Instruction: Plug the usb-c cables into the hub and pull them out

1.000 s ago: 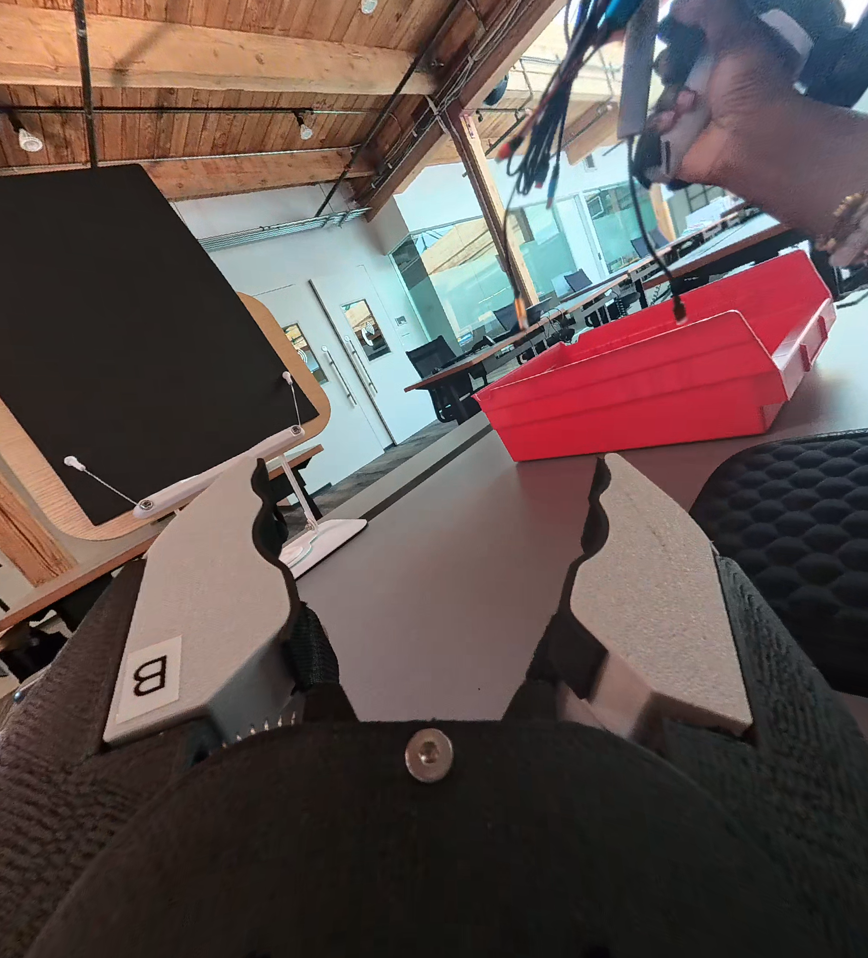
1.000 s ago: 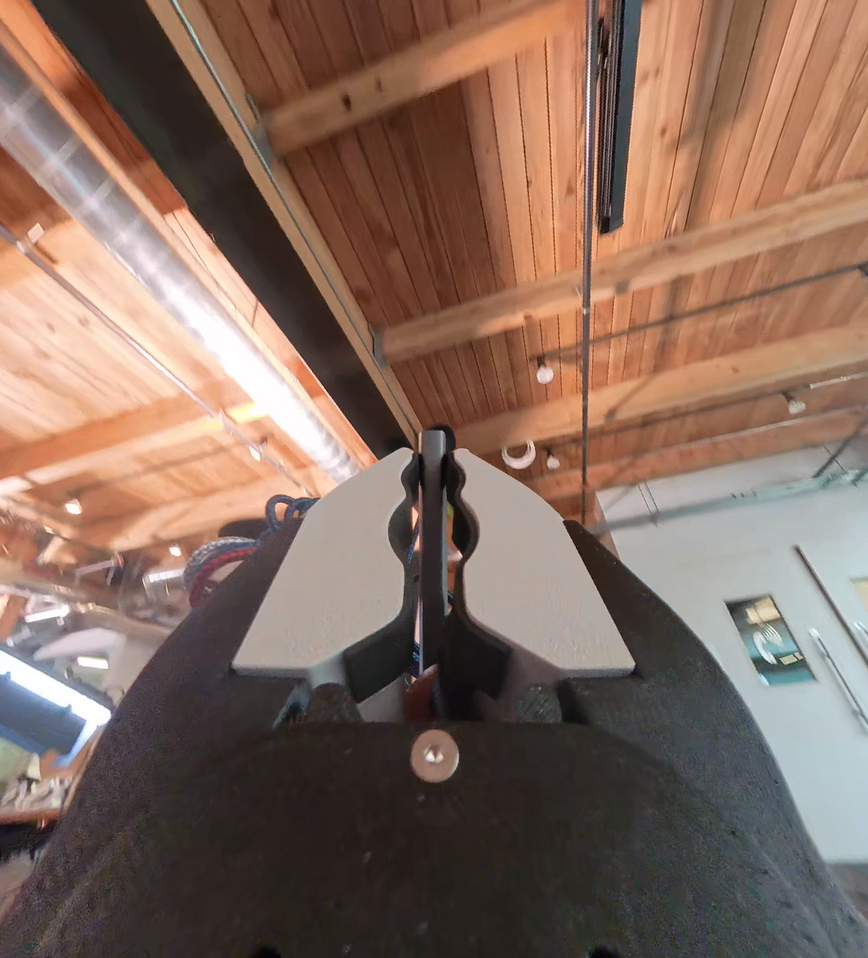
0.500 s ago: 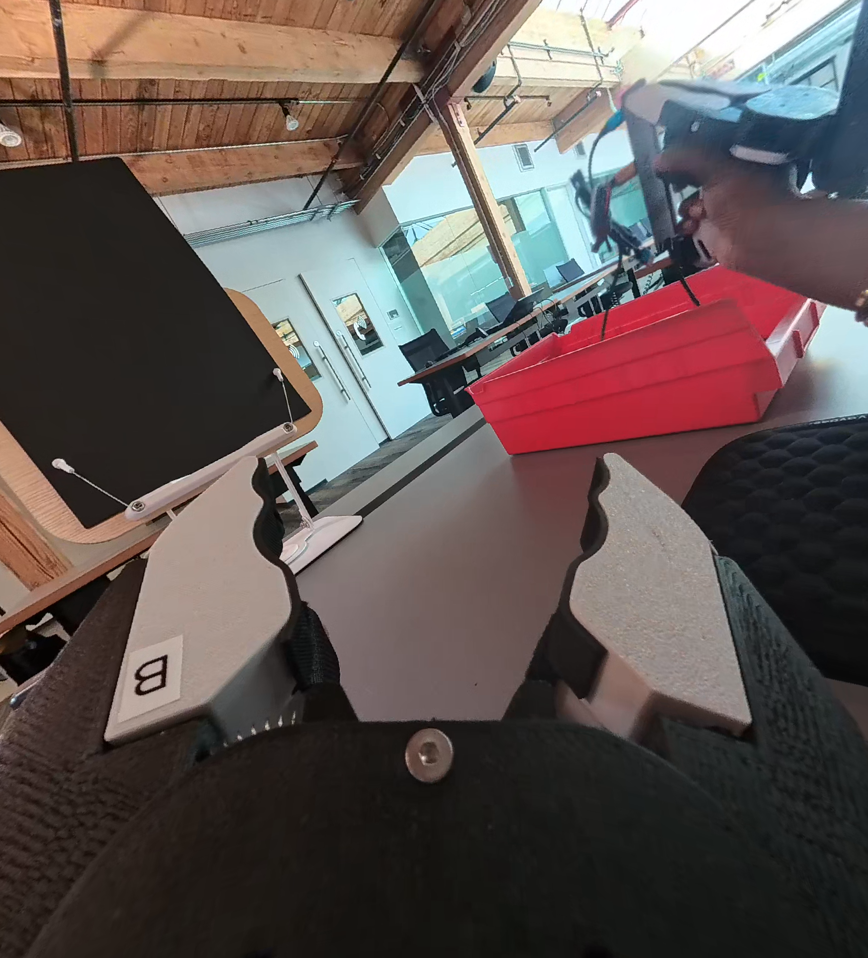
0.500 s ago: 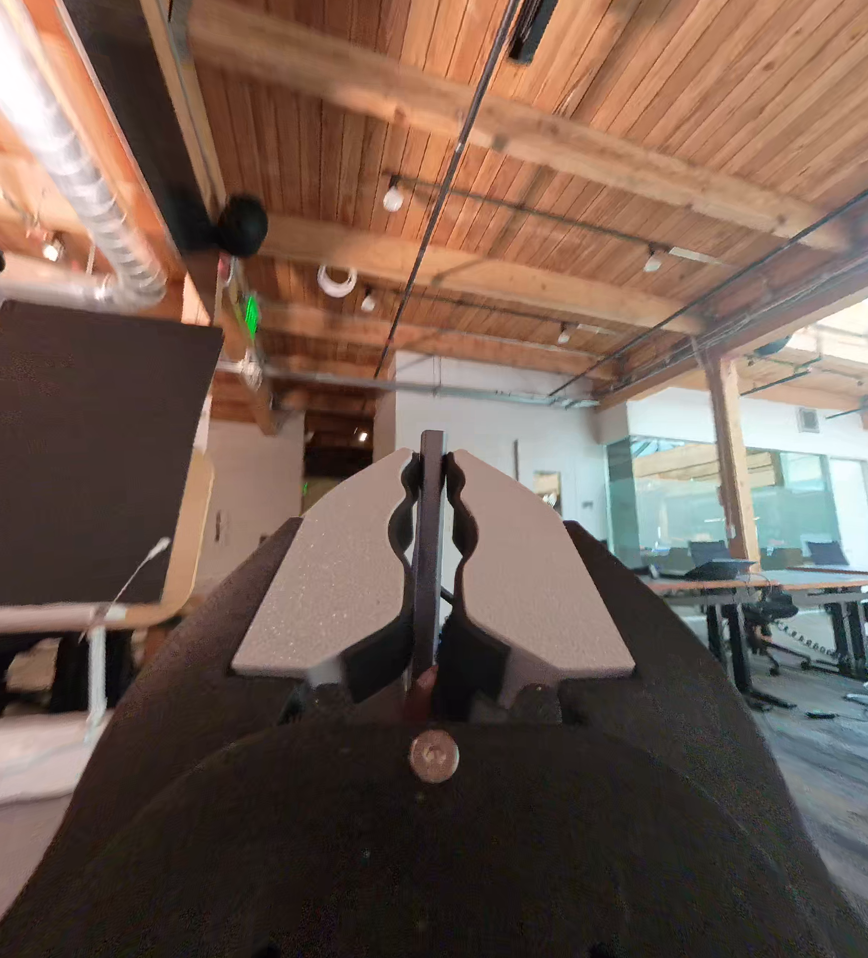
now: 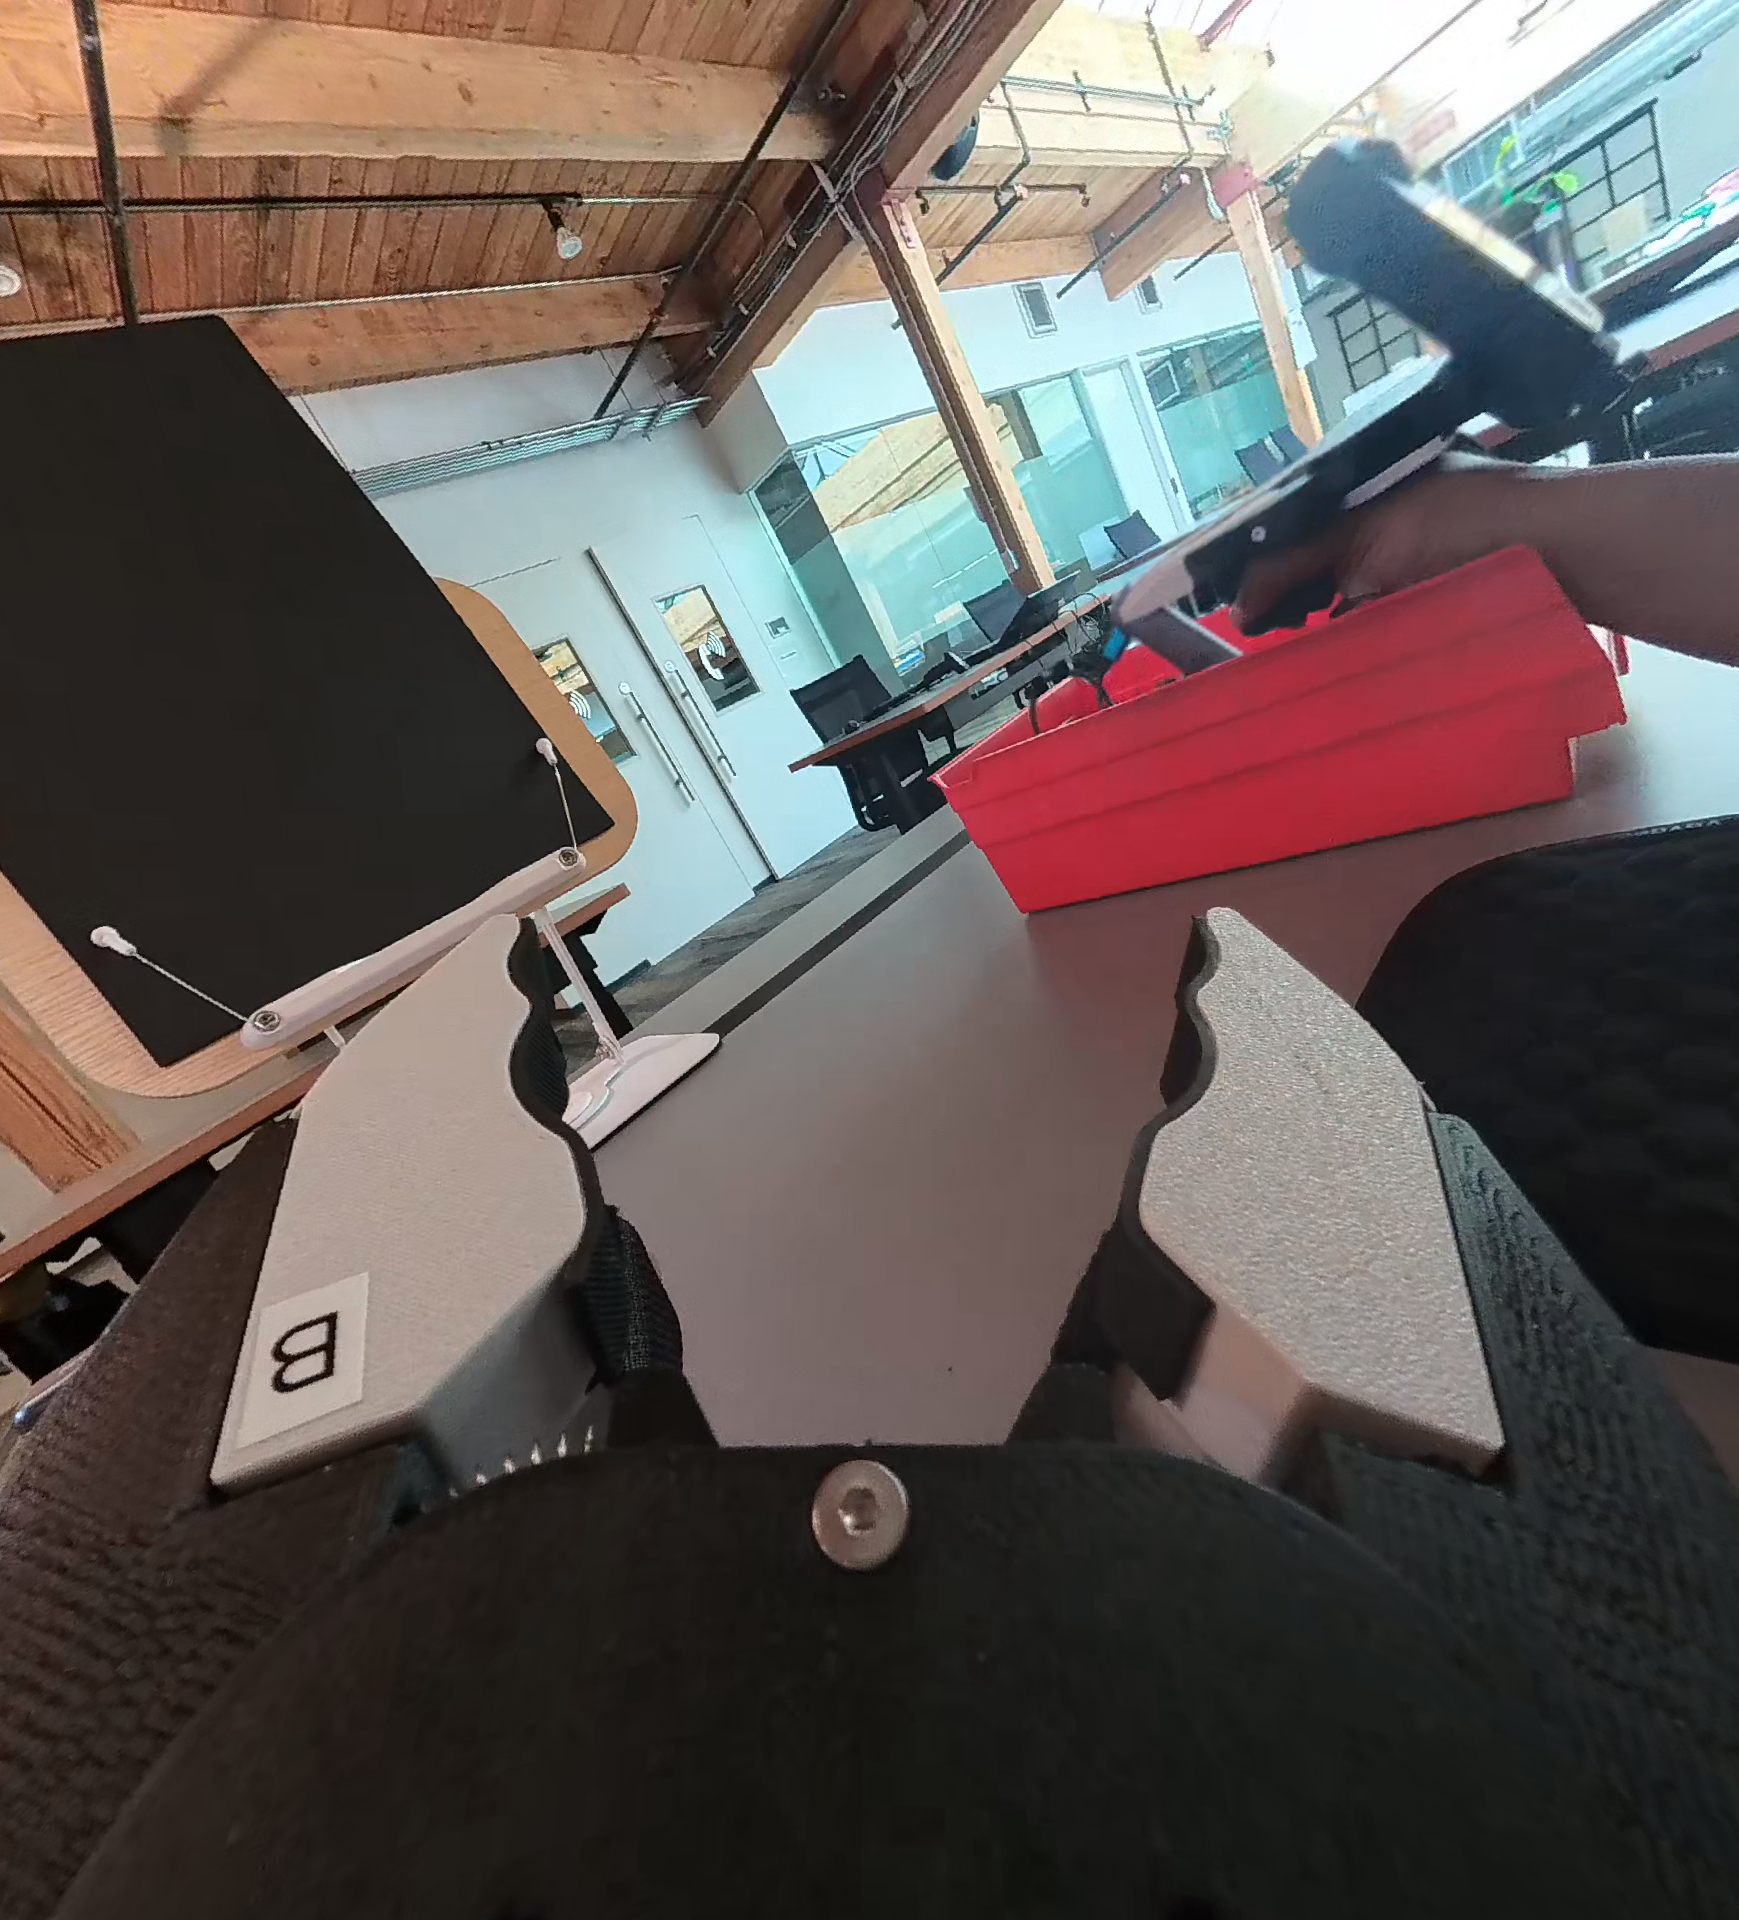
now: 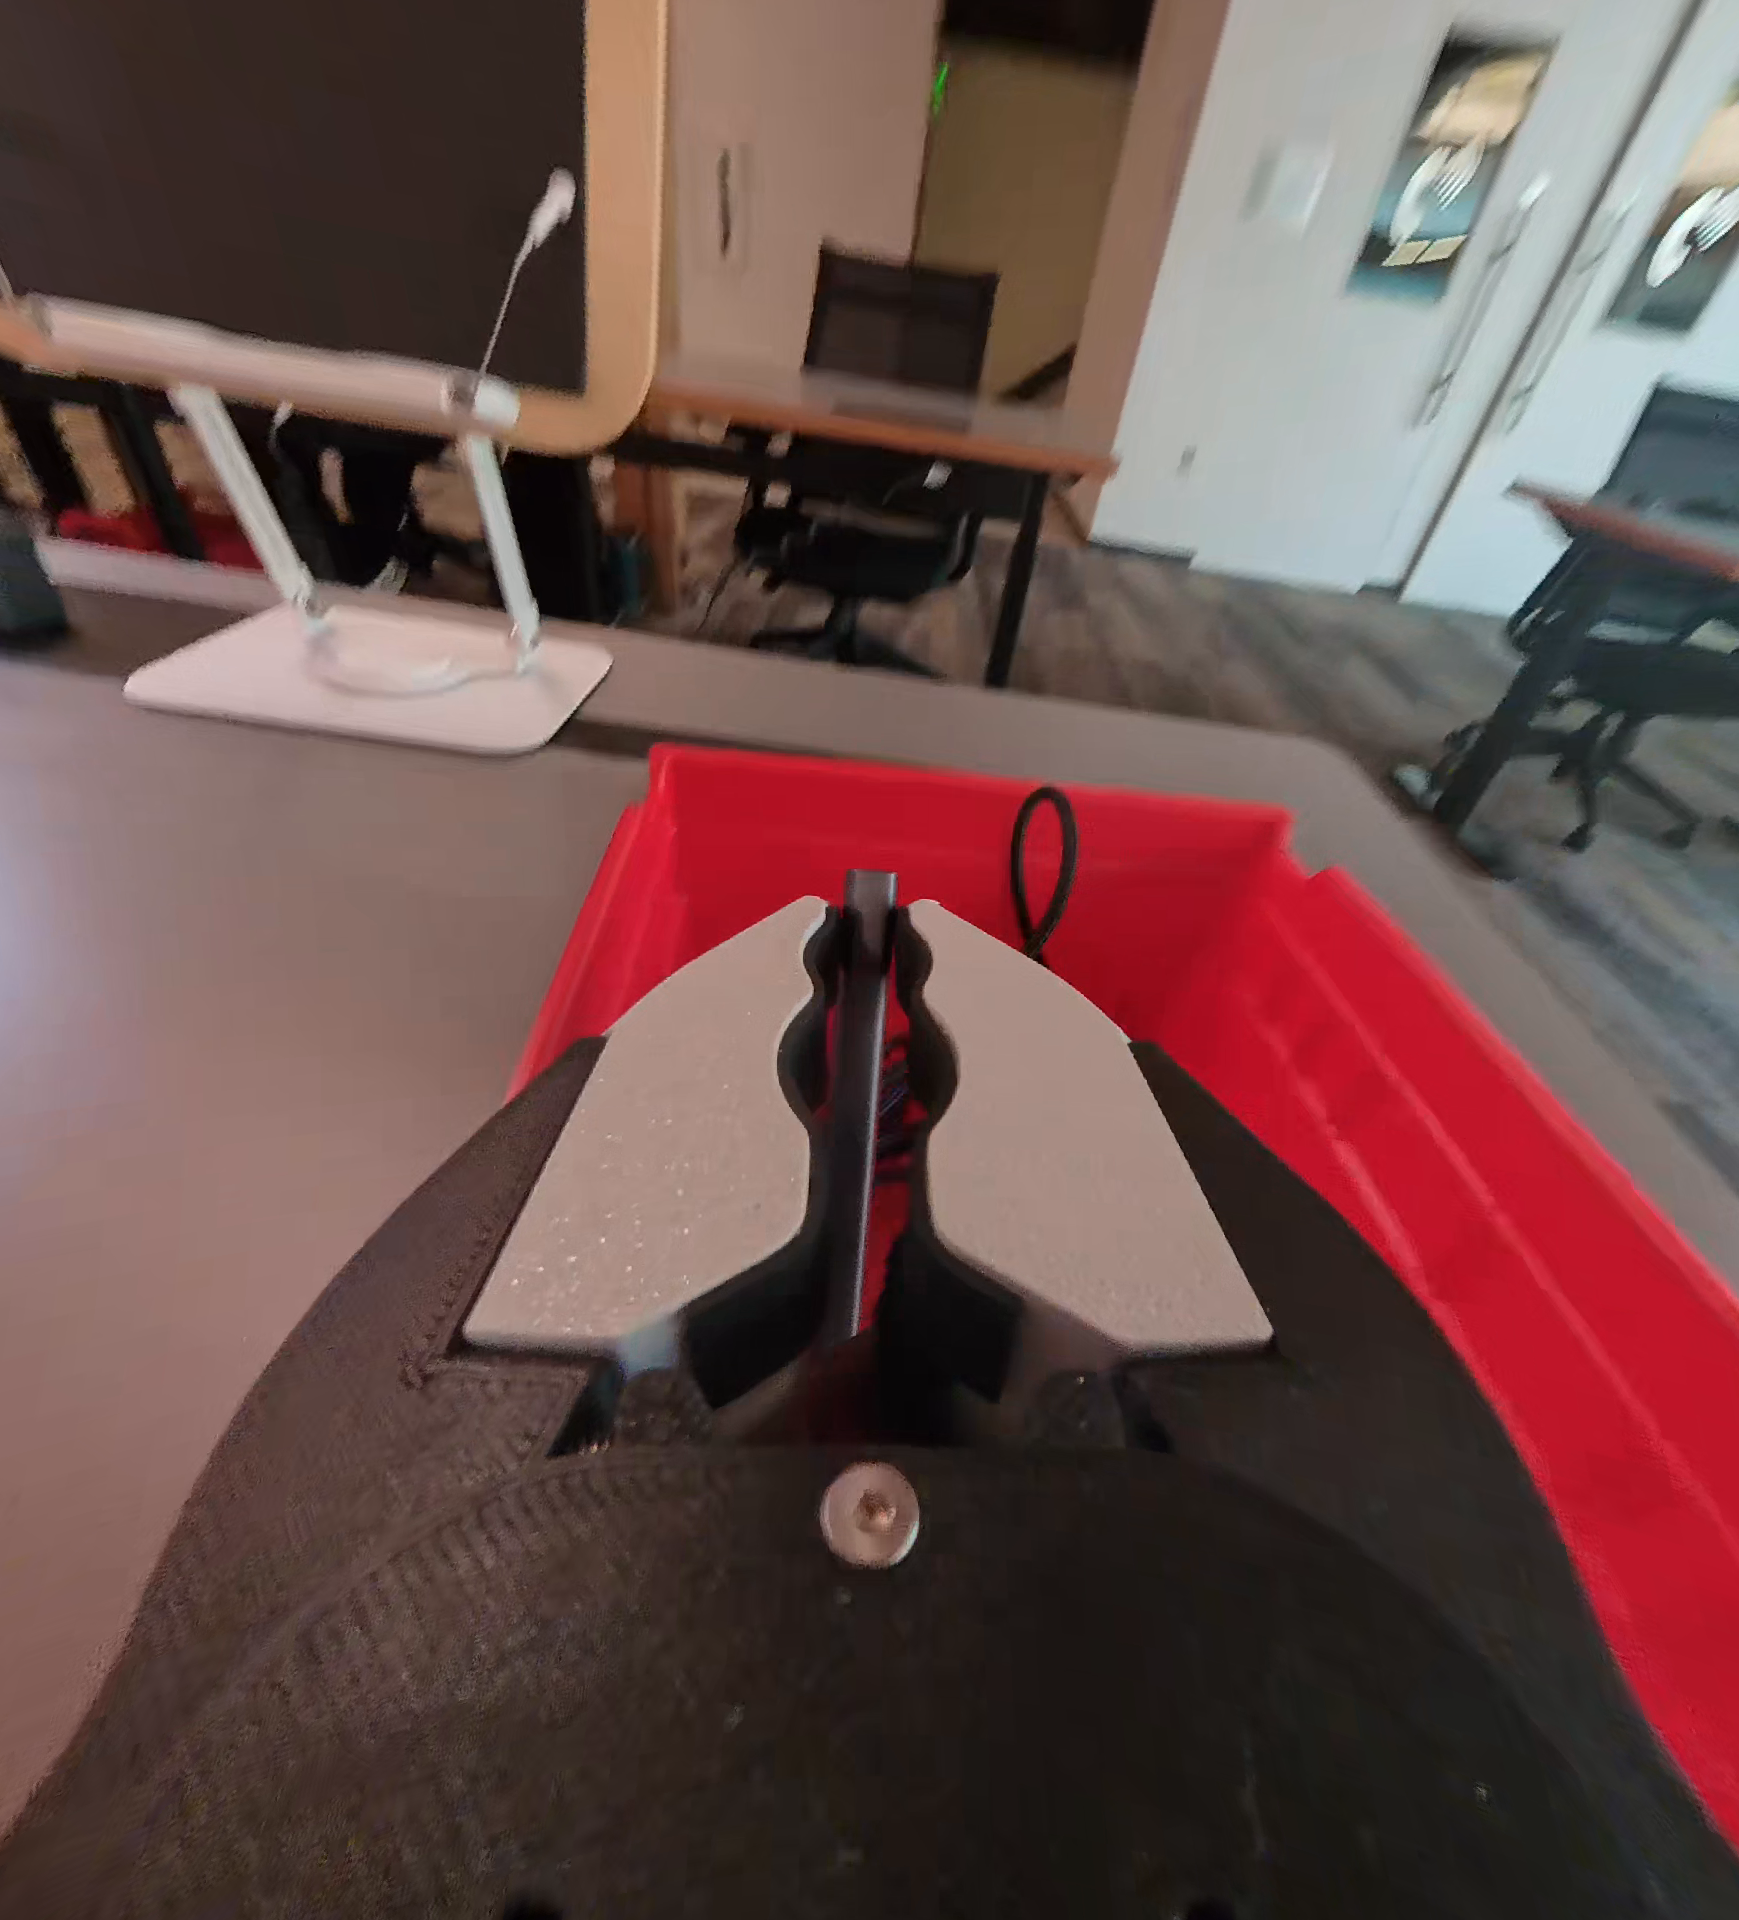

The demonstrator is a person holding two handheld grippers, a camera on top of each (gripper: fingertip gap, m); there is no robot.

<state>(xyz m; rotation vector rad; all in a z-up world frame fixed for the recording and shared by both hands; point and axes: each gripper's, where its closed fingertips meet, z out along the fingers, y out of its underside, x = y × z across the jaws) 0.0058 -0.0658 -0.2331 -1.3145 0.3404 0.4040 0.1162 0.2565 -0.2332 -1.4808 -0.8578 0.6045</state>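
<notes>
My left gripper (image 5: 854, 1029): fingers spread wide with nothing between them, low over the dark table (image 5: 875, 1143).
My right gripper (image 6: 867, 914): fingers pressed together on the hub (image 6: 863, 1049), a thin dark grey slab standing on edge between them, its end just past the tips.
Hub position: over the near end of the red bin (image 6: 1467, 1195), inside its walls.
Cables: a black cable loop (image 6: 1044, 862) lies on the bin floor ahead of my right fingers; coloured strands show under the hub, probably more cables, though the view there is dark and partly hidden.
From the left view: my right gripper (image 5: 1156, 623) dips into the red bin (image 5: 1260, 790), held by my right hand (image 5: 1416, 551).
Table extras: a white stand (image 6: 366, 675) carrying a black board (image 5: 169, 665), and a black mesh pad (image 5: 1623, 1091) to my left gripper's right.
</notes>
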